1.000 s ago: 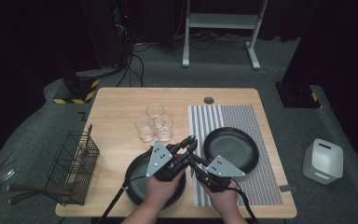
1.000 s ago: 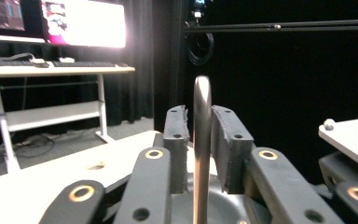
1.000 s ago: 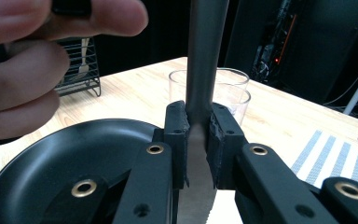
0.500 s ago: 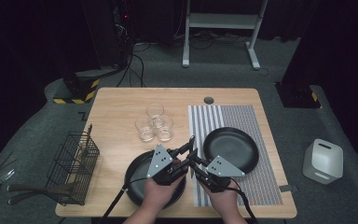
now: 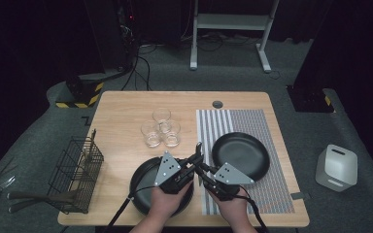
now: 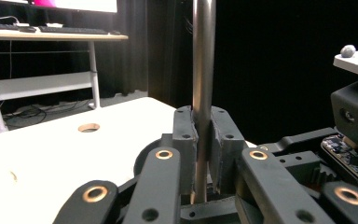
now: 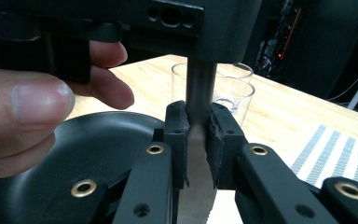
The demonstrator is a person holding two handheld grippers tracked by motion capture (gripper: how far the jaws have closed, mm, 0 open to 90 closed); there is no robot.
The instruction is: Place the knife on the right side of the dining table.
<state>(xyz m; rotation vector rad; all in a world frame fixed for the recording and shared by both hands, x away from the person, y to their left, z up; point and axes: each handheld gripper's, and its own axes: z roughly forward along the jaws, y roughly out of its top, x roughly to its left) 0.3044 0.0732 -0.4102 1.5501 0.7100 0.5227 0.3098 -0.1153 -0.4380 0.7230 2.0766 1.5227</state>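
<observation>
From the high view, I see my left gripper [image 5: 193, 162] and right gripper [image 5: 201, 171] meeting at the table's [image 5: 126, 104] 6 o'clock edge, between two black plates: the left plate [image 5: 143, 180] and the right plate [image 5: 240, 155]. They share a knife [image 5: 198, 154] pointing to 12 o'clock. Three glasses [image 5: 161, 127] stand at 11 o'clock from it.

In the left gripper view, my jaws have just been closing and now pinch the knife's round metal handle [image 6: 203, 70].

In the right gripper view, my jaws pinch the knife's blade [image 7: 196, 186], with the glasses [image 7: 223, 93] behind.
</observation>
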